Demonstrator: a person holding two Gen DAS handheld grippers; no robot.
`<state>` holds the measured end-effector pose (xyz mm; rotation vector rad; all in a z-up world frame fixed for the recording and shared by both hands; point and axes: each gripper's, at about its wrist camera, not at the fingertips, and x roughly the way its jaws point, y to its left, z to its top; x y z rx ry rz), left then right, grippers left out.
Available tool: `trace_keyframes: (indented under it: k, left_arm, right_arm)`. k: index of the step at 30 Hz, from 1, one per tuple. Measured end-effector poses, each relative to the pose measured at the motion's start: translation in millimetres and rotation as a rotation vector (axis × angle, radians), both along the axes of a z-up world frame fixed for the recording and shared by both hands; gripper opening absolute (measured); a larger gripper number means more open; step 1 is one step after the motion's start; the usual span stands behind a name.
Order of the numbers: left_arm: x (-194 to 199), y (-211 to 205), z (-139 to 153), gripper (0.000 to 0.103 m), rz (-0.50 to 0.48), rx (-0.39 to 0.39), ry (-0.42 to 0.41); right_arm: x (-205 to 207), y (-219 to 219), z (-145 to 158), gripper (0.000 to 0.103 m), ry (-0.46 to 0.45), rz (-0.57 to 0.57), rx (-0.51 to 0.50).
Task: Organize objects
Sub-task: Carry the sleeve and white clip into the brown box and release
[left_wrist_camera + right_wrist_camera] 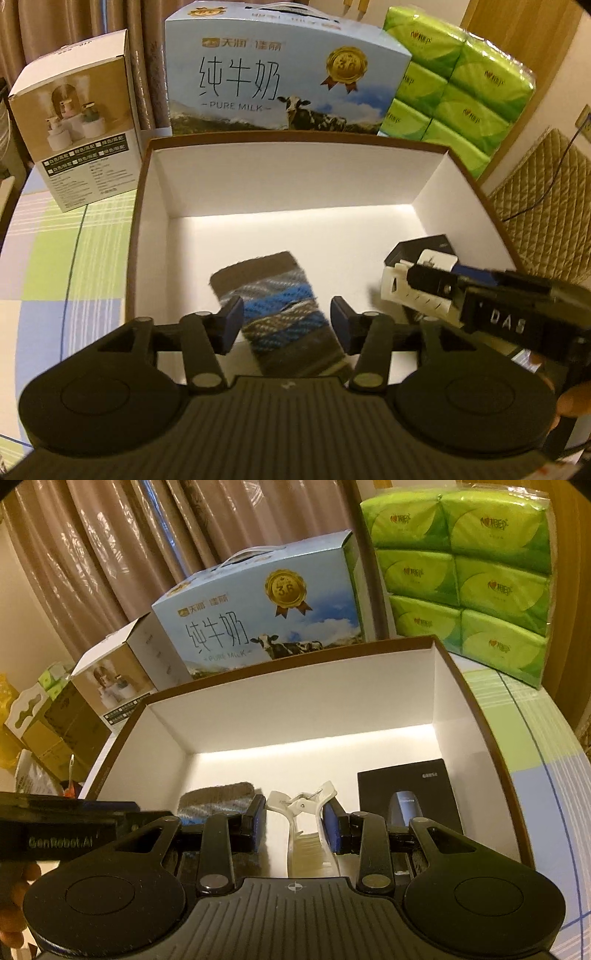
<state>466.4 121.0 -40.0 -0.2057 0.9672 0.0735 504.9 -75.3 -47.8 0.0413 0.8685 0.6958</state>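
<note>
Your left gripper [286, 319] has its fingers spread above the soft, limp sock [275, 299] lying near-left in the open box [295, 173]. Your right gripper [294, 821] pinches the stiff, light white clip [306, 823]; hold its handles.

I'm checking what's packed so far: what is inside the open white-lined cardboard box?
Inside the open white-lined cardboard box lie a folded brown-and-blue striped knit cloth and a flat black product box. The right gripper holds a white plastic clip over the floor. The grippers hide the near floor.

"PURE MILK" on blue carton [280, 77]
</note>
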Motion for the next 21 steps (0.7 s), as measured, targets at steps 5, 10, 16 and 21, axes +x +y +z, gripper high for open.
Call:
trace_keyframes:
  k: [5,10,16,21]
  left_arm:
    - [-7,1,-1,0.06,-0.014,0.026,0.01]
    - [-13,-1,4,0.07,-0.032,0.063,0.007]
    - [-23,-1,11,0.076,-0.038,0.073,0.008]
    - [-33,-2,18,0.078,-0.036,0.083,0.005]
  right_arm:
    - [-1,-2,0,0.051,-0.011,-0.003,0.025]
    - [-6,-7,6,0.054,-0.03,0.019,0.001]
    - [-17,-19,16,0.068,-0.032,0.044,-0.036]
    - [-29,-31,24,0.078,-0.039,0.047,-0.053]
